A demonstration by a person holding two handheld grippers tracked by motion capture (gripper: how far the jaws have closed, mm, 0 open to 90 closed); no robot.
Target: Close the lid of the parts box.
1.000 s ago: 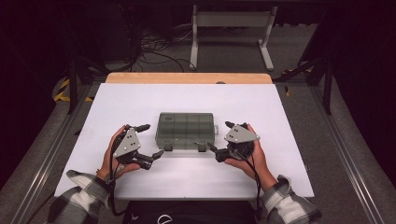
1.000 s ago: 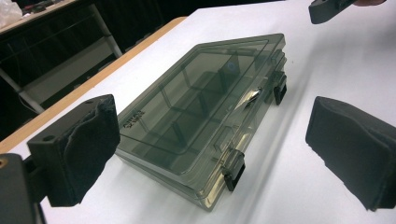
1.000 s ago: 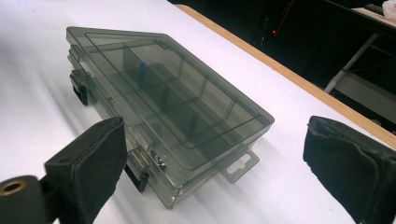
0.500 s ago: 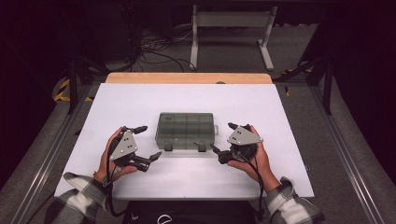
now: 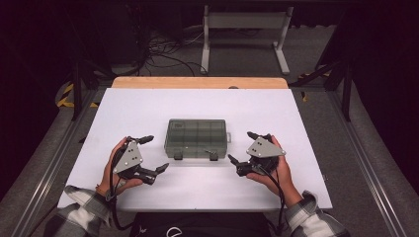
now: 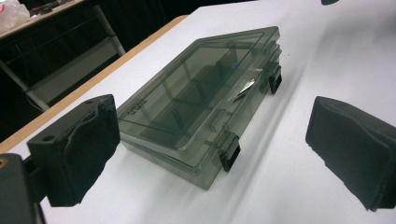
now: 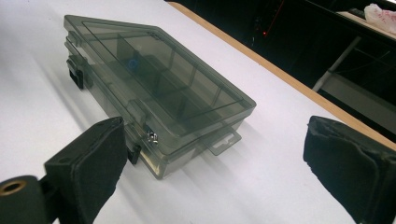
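White-topped table [image 5: 296, 113] with wooden far edge, smoky clear compartment box [image 5: 196, 138] lying flat at centre

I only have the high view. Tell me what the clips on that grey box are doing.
Observer: Seen up close, both black clips on the box hang down against its front wall.
Operator: Check inside it.
Observer: A small shiny metal piece lies just behind the front wall.
Operator: Now look over the lid.
Observer: The lid has raised lettering near one corner, too small to read.
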